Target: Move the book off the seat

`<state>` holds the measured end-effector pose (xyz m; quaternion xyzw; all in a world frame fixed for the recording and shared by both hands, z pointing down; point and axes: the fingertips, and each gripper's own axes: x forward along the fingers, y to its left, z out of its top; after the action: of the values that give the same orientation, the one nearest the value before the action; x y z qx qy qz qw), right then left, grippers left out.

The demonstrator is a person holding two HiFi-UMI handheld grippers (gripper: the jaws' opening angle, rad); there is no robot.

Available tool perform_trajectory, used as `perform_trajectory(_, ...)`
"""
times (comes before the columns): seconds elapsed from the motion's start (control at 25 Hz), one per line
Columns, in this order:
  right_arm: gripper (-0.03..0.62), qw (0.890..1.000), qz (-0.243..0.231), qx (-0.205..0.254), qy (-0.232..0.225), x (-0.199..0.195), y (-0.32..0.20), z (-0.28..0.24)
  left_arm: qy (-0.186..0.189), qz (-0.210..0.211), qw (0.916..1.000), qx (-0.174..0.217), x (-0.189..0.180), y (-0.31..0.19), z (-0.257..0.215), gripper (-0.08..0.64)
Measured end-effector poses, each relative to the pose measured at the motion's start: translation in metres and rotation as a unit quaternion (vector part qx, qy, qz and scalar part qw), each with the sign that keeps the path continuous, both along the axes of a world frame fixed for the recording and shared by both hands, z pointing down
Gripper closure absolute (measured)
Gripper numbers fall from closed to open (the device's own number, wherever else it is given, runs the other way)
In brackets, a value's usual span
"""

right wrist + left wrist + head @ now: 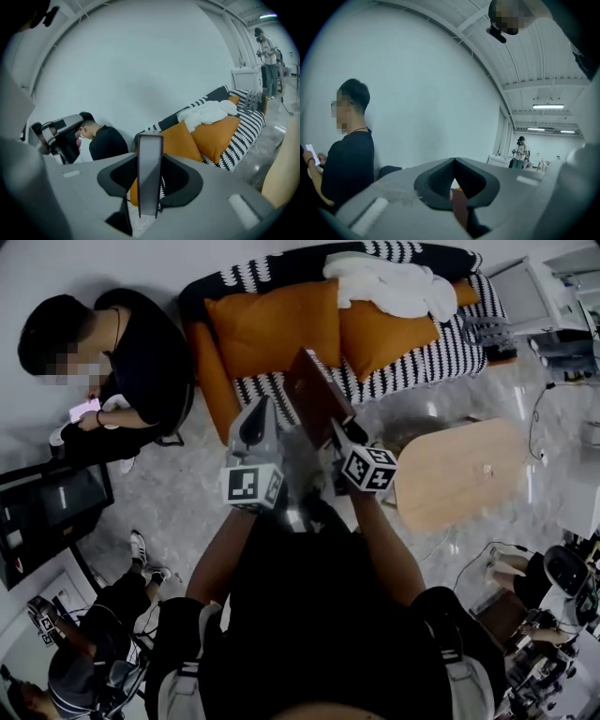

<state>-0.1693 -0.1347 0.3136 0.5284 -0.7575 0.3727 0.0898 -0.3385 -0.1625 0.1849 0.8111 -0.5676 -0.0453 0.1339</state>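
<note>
Brown book (pixel 314 395) is up in the air, pinched in the R gripper (pixel 342 435). It sits tilted, clear of the seat and in front of the sofa (pixel 450 357), touching no cushion. In the right gripper view the book stands upright betw. the jaws, thin grey edge toward the camera, w/ the pads pressed on both covers.

L gripper (pixel 259 413) is just beside the book, on its left. The left gripper view shows its jaws pressed together at the tips w/ nothing betw. the pads. A brown sliver shows through the gap under the tips; can't tell what it is.

Light wood table (pixel 459 474) stands to the right, near the sofa front.

The sofa is b/w patterned. Two orange cushions (pixel 272 329) lean on its back, and a white blanket (pixel 394 287) is heaped over the right one.

Left of the sofa a seated person (pixel 131 357) in black bends over a phone (pixel 82 410).

Far off in the left gripper view, another person (pixel 519 152) stands by a white wall.
</note>
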Motion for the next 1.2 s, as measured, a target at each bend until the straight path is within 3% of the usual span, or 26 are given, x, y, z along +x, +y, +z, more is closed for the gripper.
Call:
perform_trajectory(0.56, 0.437, 0.997, -0.022, 0.076, 0.022, 0.005, 0.029, -0.092, -0.003, 0.019, 0.9994, 0.028, 0.012, 0.014, -0.043, 0.554)
perform_trajectory(1.2, 0.437, 0.996, 0.006, 0.091, 0.012, 0.030, 0.048, -0.115, -0.009, 0.027, 0.9993, 0.025, 0.016, 0.020, -0.053, 0.554)
